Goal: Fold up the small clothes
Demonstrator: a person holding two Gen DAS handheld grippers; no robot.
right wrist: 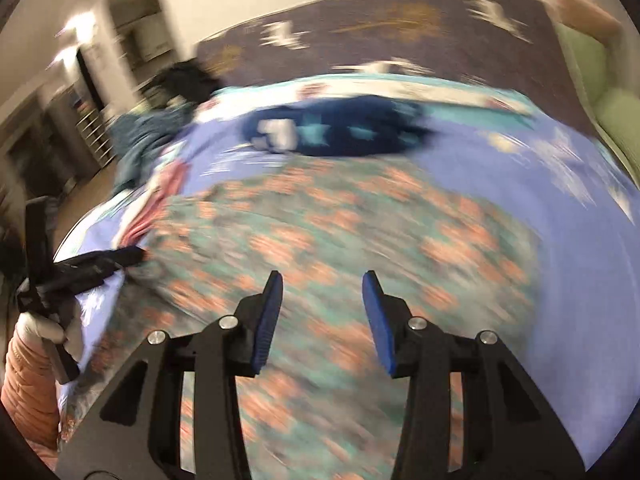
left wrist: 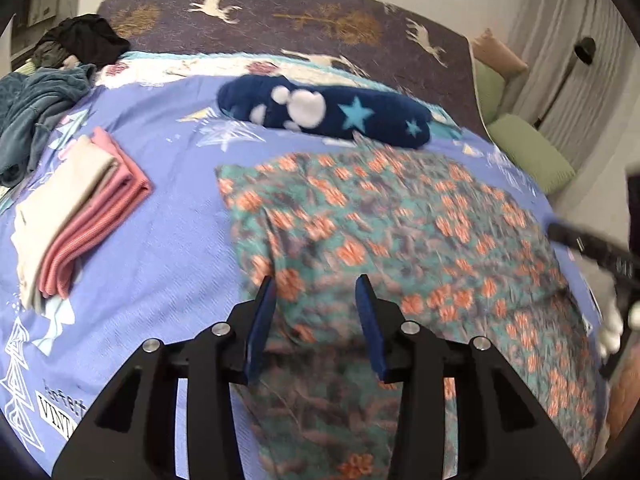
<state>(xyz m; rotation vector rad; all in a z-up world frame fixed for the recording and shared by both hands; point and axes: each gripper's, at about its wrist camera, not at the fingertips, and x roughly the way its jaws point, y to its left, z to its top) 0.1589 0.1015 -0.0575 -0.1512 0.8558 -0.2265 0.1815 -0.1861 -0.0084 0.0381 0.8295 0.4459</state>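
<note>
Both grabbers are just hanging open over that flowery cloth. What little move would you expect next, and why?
Probably the left gripper dips to pinch the near edge of the flowery cloth. It lies spread flat and unfolded on the bed, both sets of jaws are open and empty, and a folded stack already sits to the left.

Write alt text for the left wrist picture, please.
An open left gripper hovers over a floral garment spread on a blue bedspread. Folded pink and cream clothes lie left; a navy star-print item lies beyond.
</note>
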